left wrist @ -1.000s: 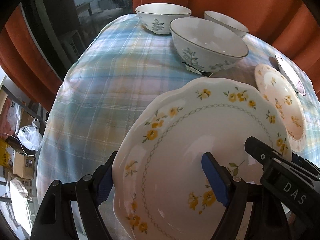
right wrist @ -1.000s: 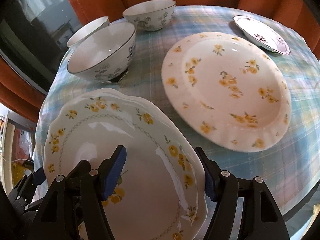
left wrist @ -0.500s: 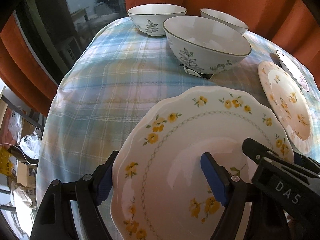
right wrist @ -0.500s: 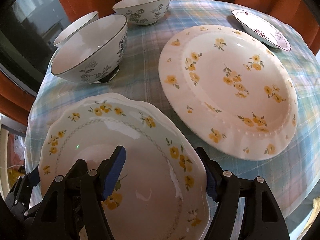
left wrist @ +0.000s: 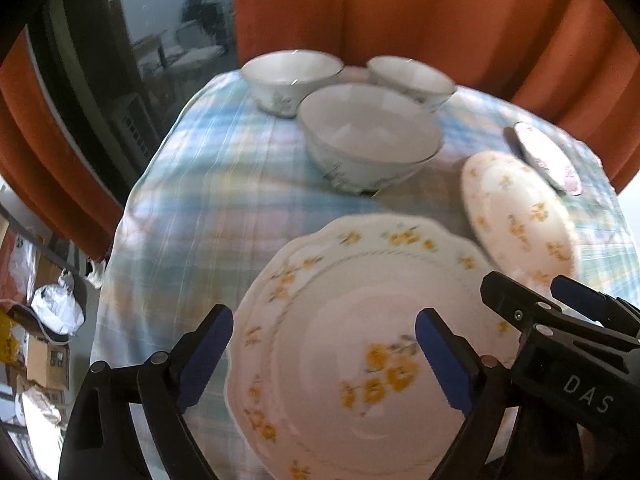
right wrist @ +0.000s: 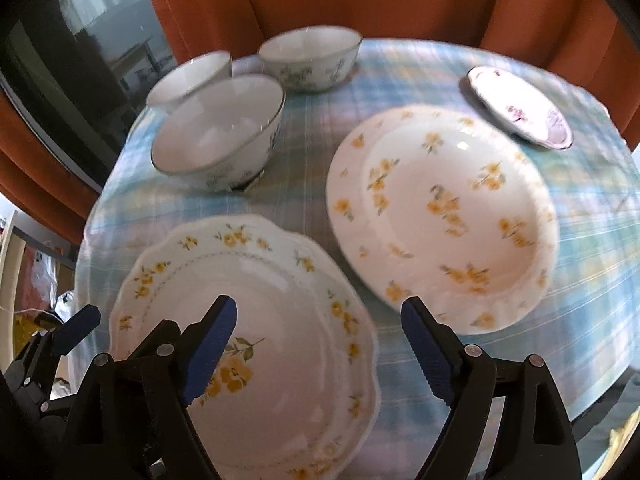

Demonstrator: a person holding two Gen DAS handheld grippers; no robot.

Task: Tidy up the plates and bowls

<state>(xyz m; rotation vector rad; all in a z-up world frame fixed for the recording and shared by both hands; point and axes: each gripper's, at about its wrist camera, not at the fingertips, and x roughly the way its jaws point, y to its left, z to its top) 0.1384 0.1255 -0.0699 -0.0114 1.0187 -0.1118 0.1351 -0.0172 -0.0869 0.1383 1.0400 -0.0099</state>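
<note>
A scalloped plate with yellow flowers lies flat on the plaid cloth near the front edge. My left gripper hangs just above its left rim with the jaws opening. One pad is outside the rim, the other over the plate's middle, and neither touches it. My right gripper hangs over the same plate's right rim, its jaws also opening and clear of it. A larger round flowered plate lies to the right, with a small purple-patterned plate behind it. Three white bowls stand at the back left.
The table is round, and its cloth drops off at the left and front edges. Orange curtains hang close behind it, with a dark window at the left. Bags and boxes lie on the floor at the lower left.
Both grippers have risen and their jaws have widened. The scalloped plate, held tilted between them a second ago, now lies flat on the cloth and free of the pads.
</note>
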